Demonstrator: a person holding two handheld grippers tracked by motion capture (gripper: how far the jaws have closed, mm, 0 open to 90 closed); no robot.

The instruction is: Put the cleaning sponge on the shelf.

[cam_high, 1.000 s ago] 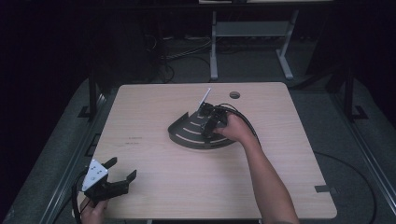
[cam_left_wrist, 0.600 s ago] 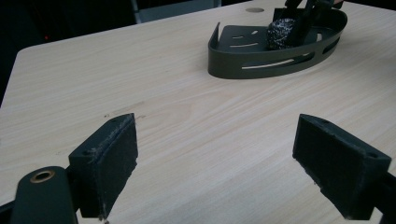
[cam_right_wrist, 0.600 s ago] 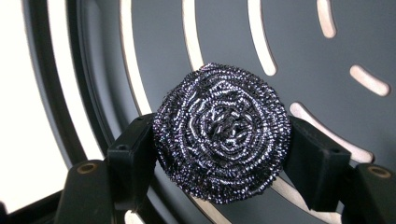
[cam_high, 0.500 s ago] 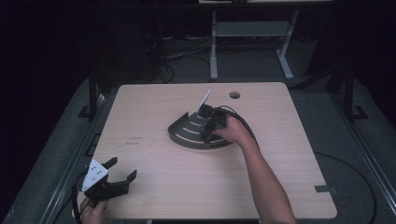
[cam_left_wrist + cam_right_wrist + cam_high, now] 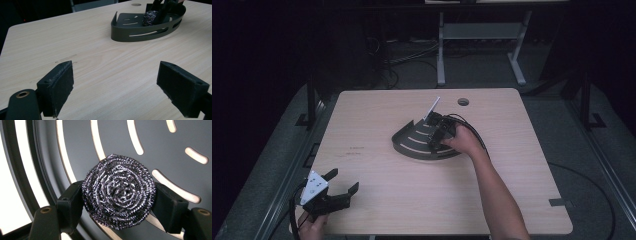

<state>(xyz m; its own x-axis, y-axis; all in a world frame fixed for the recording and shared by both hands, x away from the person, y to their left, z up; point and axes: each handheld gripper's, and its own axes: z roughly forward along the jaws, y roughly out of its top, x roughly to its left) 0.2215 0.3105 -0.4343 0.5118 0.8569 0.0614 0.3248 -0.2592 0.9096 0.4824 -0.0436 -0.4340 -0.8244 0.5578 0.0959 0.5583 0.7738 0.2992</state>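
Note:
A round steel-wool scourer point(image 5: 118, 191) sits between both jaws of my right gripper point(image 5: 119, 202), which is shut on it just above the floor of a dark grey quarter-round slotted tray point(image 5: 155, 142). In the high view that tray point(image 5: 412, 146) lies at the table's middle, with my right gripper point(image 5: 437, 134) pointing down into it. The left gripper view shows the scourer point(image 5: 149, 17) inside the tray point(image 5: 130, 35). My left gripper point(image 5: 338, 192) rests open at the table's near-left corner, its pads point(image 5: 58, 86) wide apart over bare wood.
The light wooden table point(image 5: 377, 120) has a round cable hole point(image 5: 463, 102) at the back. A white strip point(image 5: 432, 109) sticks up behind the tray. A metal stand point(image 5: 477, 35) and cables lie on the dark floor beyond the table.

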